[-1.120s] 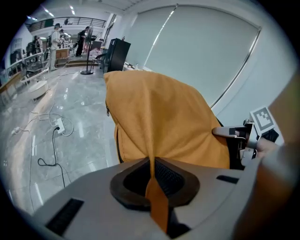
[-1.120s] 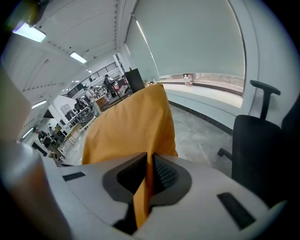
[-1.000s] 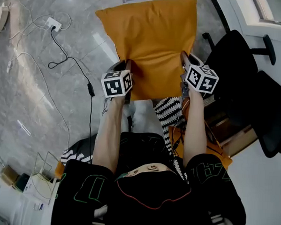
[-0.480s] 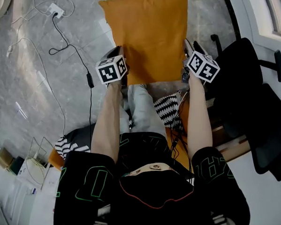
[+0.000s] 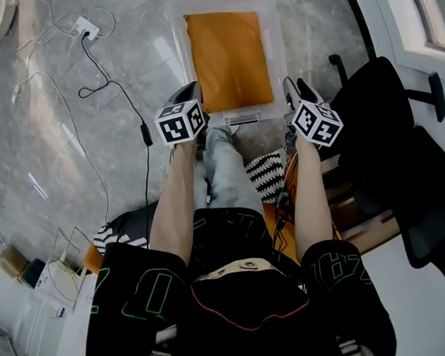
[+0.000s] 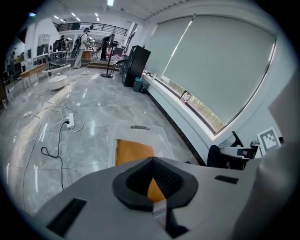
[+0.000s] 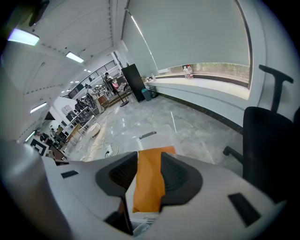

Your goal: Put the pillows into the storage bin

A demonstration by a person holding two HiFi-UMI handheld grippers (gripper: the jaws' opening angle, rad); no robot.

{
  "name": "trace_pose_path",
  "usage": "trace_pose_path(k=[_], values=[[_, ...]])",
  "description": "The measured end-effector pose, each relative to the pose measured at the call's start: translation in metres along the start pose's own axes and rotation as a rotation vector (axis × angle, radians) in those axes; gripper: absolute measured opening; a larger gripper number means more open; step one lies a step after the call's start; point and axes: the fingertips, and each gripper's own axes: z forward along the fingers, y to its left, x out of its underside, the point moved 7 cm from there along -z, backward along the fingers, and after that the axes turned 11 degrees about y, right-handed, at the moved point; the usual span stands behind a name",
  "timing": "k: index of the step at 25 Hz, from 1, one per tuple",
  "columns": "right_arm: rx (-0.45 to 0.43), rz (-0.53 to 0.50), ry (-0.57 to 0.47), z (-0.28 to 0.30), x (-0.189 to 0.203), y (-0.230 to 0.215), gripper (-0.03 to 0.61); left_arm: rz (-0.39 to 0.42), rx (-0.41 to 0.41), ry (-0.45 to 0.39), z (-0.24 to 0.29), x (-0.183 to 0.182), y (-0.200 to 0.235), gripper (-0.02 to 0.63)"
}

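1. Closest in, the person's bare forearms run out to the two grippers. There's a leg in jeans (image 5: 226,170) between them and a black-and-white striped pillow (image 5: 267,176) just beside the right arm.
2. The left gripper (image 5: 191,94) has its jaws clenched together on nothing, up by the near left corner of the bin.
3. The right gripper (image 5: 292,92) has its jaws apart. They've just been closing a bit, with nothing between them. The orange you see through the gap is just the pillow down below.
4. The orange pillow (image 5: 230,58) lies flat inside the clear storage bin (image 5: 281,57) on the grey marble floor, apart from both grippers.
5. Black office chairs (image 5: 375,100) stand just right of the bin.
6. Off to the left, a black cable (image 5: 111,93) snakes across the floor to a white power strip (image 5: 86,32).
7. Farthest back, the gripper views show a long window (image 6: 220,70) with its blind down.
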Motion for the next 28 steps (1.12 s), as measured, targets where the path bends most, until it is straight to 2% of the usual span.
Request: trace_pose_path(k=[2,3,4,7,11,15,19,23,28], values=[[-0.007,-0.005,-0.014,-0.007,0.003,0.010,0.092,0.046,0.055,-0.008,-0.007,-0.002,-0.009,-0.005],[-0.002,-0.006,-0.025,-0.011,0.005,0.015,0.029,0.072,0.085,-0.015,-0.010,-0.004,-0.014,-0.005],[0.003,-0.006,-0.037,-0.015,0.006,0.019,0.005,0.098,0.113,-0.021,-0.014,-0.006,-0.018,-0.005],[-0.006,-0.002,-0.076,-0.025,0.011,0.036,0.003,0.182,0.166,-0.025,-0.024,-0.013,-0.028,-0.005],[-0.027,0.023,-0.126,-0.038,0.018,0.070,0.002,0.313,0.166,-0.029,-0.046,-0.021,-0.028,-0.005],[-0.006,0.079,-0.197,-0.046,0.026,0.107,0.002,0.389,0.207,-0.053,-0.075,-0.033,-0.019,-0.005],[0.038,0.149,-0.264,-0.068,0.041,0.132,0.002,0.459,0.231,-0.086,-0.100,-0.043,-0.017,-0.005],[0.104,0.219,-0.351,-0.105,0.060,0.140,0.002,0.529,0.275,-0.143,-0.116,-0.049,-0.035,-0.005],[0.193,0.316,-0.451,-0.158,0.089,0.143,0.002,0.630,0.380,-0.111,-0.139,-0.023,-0.072,-0.005]])
